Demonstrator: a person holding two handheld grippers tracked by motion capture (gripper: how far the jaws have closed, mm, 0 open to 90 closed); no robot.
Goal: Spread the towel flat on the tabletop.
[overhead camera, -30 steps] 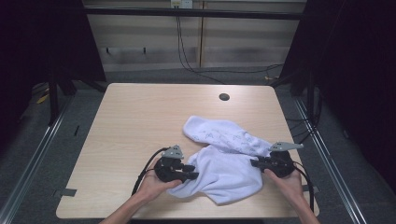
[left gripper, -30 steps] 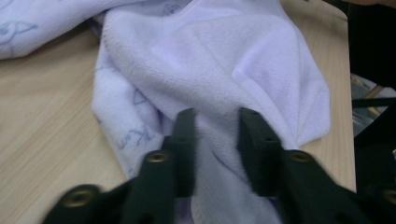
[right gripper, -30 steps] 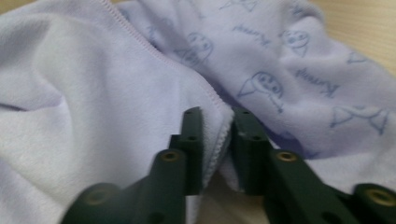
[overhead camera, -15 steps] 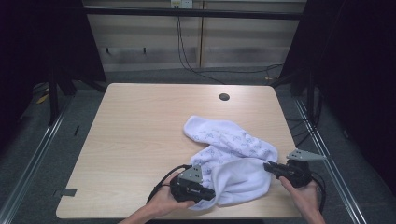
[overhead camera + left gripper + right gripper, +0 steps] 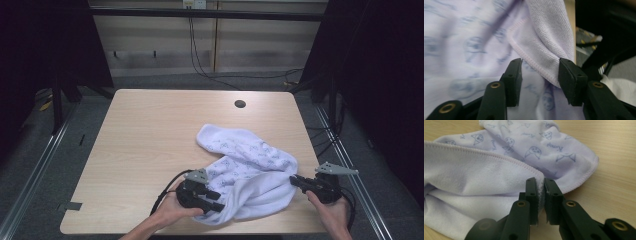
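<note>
Pale lilac fleece, printed with small cat faces, is lying bunched in the lower centre-right of the high view: the towel point(image 5: 245, 170), rumpled on the wooden table point(image 5: 150, 135), with one lobe reaching up toward mid-frame and the bulk sagging toward the near edge.

Going left to right: we are holding the left gripper point(image 5: 216, 200) at lower centre, at the towel's near-left corner. In the left gripper view its jaws are standing well apart, with a stitched hem fold point(image 5: 541, 67) lying between the pads point(image 5: 570, 80) but not pinched; the cloth is only draped there, so we are judging this side as not yet gripped.

Farther right, we are holding the right gripper point(image 5: 295, 181) at the towel's right edge. In the right gripper view its jaws are nearly closed, clamping a thin layer of the hemmed edge point(image 5: 540, 188).

Handling notes, as judgement: the cloth is looking light, soft and limp, and it will be sagging and folding freely rather than holding shape. Fleece nap is giving fair friction. We are favouring the stitched hem at the corners as the hold, where the edge is firmest and single layers are separable.
</note>
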